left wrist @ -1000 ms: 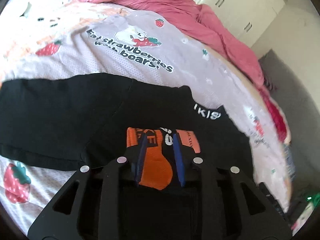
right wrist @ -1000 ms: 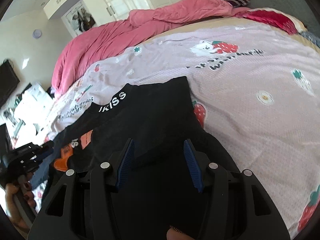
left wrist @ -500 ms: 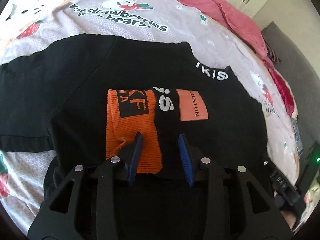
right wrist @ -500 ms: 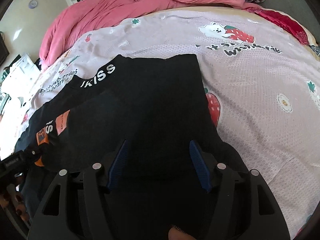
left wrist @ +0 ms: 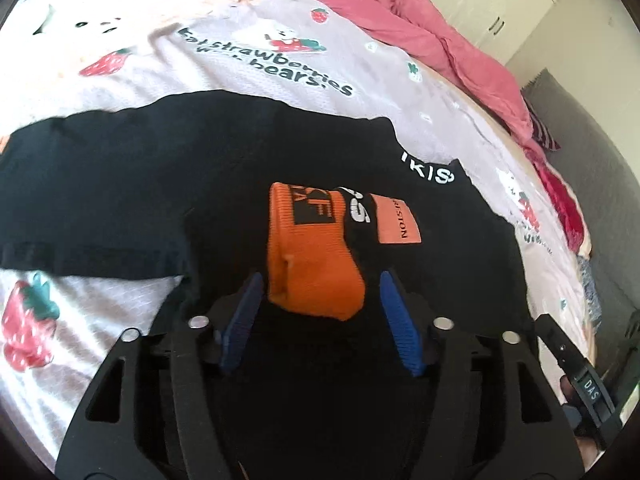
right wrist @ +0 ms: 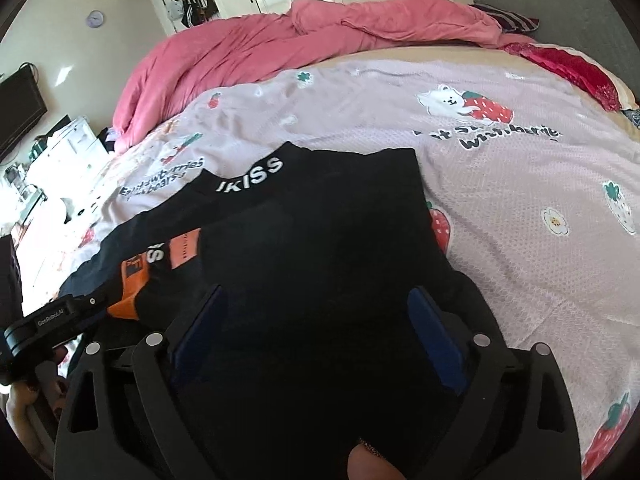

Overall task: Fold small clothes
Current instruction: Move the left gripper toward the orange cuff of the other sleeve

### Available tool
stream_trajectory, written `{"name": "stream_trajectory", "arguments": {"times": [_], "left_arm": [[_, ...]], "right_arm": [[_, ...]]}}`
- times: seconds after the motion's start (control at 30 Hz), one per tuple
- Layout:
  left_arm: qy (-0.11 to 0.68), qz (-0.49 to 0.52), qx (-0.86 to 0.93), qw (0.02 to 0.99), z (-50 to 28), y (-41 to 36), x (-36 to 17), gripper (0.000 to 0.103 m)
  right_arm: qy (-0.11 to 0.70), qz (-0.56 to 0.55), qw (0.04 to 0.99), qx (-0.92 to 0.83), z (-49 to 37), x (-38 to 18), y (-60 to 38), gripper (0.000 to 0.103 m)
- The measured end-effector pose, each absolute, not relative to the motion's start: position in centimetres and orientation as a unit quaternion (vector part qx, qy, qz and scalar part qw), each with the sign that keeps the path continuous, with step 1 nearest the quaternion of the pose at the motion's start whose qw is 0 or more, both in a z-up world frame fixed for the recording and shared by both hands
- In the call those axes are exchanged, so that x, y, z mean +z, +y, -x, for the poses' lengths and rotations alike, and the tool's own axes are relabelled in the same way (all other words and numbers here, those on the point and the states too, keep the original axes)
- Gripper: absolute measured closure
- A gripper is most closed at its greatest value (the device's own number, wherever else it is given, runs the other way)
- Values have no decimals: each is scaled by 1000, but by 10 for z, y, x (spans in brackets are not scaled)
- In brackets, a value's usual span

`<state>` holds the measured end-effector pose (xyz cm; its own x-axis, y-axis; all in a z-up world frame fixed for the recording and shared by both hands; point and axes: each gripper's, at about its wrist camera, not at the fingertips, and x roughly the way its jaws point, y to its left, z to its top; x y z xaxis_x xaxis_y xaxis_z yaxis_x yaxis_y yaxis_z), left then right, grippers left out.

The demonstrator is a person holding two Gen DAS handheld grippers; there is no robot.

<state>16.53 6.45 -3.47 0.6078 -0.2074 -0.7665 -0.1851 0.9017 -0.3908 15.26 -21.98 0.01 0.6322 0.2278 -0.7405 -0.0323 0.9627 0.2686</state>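
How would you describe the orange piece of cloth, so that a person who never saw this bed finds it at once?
On the bed sheet with printed strawberries and bears lies a black garment. On its near part, between the open jaws of the left gripper, rests a ribbed orange cuff. It is the only bright orange knit piece, beside a flat orange label.

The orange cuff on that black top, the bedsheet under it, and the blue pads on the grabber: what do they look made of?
Orange cuff: a ribbed knit, matte, with fine parallel ridges. Bedsheet: soft printed fabric, probably cotton or a blend, with a dimpled, waffle-like weave. Blue pads: likely rubber or soft plastic, grooved for grip; I can't tell which.
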Motion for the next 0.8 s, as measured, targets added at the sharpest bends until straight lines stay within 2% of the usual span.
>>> {"name": "stream_trajectory", "arguments": {"times": [0.03, 0.1, 0.3, 0.8], "left_arm": [[441, 223, -8, 869, -164, 66, -33, 33], [436, 222, -12, 872, -159, 69, -28, 28], [418, 222, 8, 881, -143, 86, -9, 10], [386, 239, 81, 887, -107, 142, 10, 10]], "right_arm": [[423, -119, 895, 77, -151, 2, -217, 12], [424, -128, 893, 78, -149, 4, -215, 7], [409, -143, 897, 88, -144, 17, -207, 5], [391, -131, 901, 135, -141, 40, -167, 5]]}}
